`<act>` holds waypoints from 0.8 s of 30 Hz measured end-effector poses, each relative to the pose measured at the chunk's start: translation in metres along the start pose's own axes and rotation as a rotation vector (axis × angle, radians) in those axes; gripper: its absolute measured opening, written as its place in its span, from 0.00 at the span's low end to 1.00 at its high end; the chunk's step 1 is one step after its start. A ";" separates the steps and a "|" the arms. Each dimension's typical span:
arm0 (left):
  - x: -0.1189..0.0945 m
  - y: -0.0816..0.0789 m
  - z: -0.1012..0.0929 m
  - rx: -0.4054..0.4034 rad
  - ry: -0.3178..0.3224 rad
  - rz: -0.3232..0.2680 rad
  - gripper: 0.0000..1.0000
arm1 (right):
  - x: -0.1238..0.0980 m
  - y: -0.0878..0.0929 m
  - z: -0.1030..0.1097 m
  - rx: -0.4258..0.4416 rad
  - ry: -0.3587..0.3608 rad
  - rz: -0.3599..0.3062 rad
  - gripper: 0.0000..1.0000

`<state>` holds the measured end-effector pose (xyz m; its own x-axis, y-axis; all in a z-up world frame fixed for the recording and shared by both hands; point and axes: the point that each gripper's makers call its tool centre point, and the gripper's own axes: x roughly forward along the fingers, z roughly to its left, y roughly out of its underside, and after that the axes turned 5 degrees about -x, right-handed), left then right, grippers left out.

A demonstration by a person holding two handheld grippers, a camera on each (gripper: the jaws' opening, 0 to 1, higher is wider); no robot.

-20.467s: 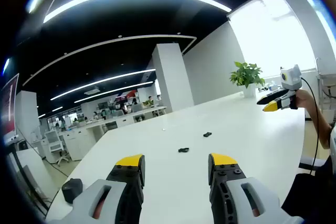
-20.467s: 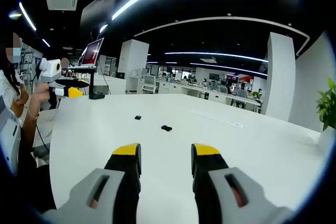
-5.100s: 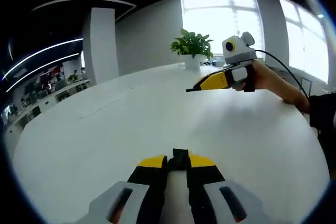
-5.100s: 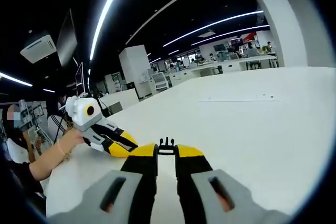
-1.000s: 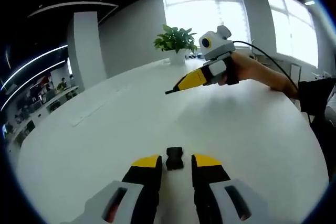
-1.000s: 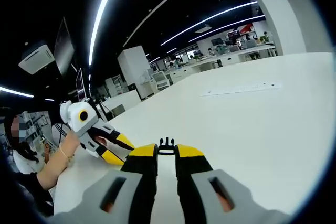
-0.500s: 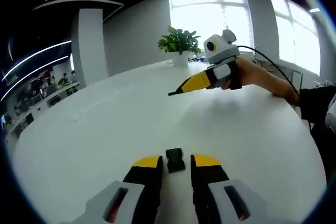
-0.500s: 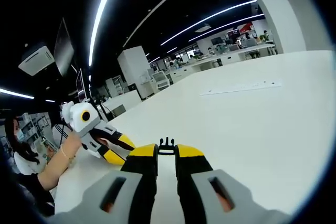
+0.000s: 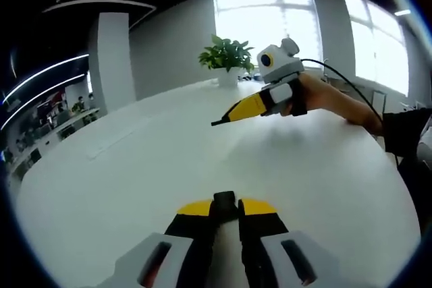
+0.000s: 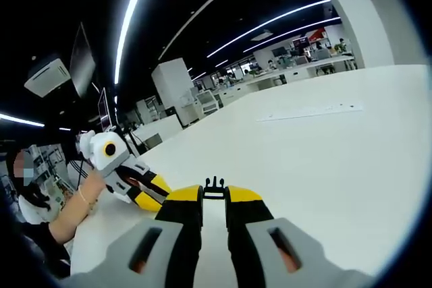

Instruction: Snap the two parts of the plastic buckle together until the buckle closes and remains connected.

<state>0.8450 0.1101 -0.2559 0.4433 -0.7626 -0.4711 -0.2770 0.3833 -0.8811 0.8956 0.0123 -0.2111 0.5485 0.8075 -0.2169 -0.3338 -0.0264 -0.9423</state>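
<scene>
Both halves in hand, not yet joined: mating step about to begin, by the look of it.

In the left gripper view, left tongs (image 9: pixel 225 208) closed narrow on the socket half of the buckle (image 9: pixel 225 200), a small black block pinched between the yellow tips, low and near over the white counter (image 9: pixel 135 166). Further off to the right, right tongs (image 9: pixel 217 122) held in a hand (image 9: pixel 322 96) above the counter, pointing left, well apart from the socket half.

In the right gripper view, right tongs closed narrow on the pronged half of the buckle (image 10: pixel 214 185), prongs sticking out past the tips. Left tongs (image 10: pixel 154 200) low at the left, near the counter edge.

Next move, as a judgement: bringing the two tongs together, lining the prongs up with the socket mouth on one axis, then pressing straight in until the catch takes. Any roll between the halves likely to jam the prongs.

No brand, label or readable writing on tongs, buckle or counter.
</scene>
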 end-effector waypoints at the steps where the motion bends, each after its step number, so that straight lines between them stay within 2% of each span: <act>1: 0.000 0.000 0.000 0.004 -0.001 0.000 0.13 | 0.000 0.000 0.000 0.000 0.000 0.001 0.13; 19: 0.000 -0.001 0.001 0.029 -0.006 0.000 0.13 | 0.002 0.004 0.005 -0.017 -0.017 0.021 0.13; 24: 0.000 -0.001 0.000 0.034 -0.006 0.001 0.13 | 0.004 0.008 0.006 -0.057 -0.013 0.041 0.13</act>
<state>0.8454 0.1103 -0.2549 0.4484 -0.7590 -0.4721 -0.2482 0.4017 -0.8815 0.8910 0.0185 -0.2177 0.5250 0.8126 -0.2530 -0.3116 -0.0931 -0.9457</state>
